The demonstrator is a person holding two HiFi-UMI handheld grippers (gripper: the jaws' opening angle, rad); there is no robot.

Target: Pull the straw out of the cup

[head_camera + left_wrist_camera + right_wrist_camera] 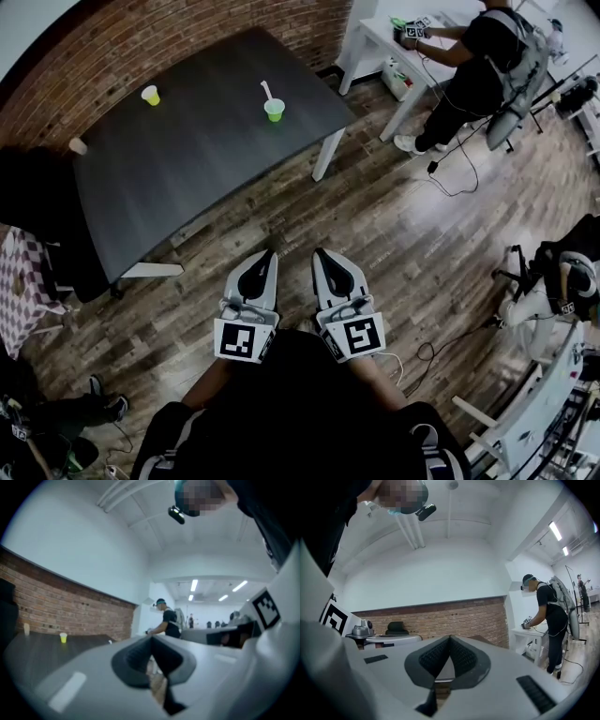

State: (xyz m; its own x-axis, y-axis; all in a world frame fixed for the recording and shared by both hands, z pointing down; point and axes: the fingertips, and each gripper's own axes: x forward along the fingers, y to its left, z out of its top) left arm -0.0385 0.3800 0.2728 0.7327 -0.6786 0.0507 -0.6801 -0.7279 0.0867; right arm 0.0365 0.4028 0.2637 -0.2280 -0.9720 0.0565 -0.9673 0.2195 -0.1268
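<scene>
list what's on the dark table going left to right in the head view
pale cup → yellow cup → green cup, with the straw standing in it

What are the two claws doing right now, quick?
Left claw: closed, holding nothing.
Right claw: closed, holding nothing.

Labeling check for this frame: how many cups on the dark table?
2. One yellow cup toward the table's far left; one green cup with the straw near its right end. A pale object at the left edge may be a third, too small to tell.
</scene>
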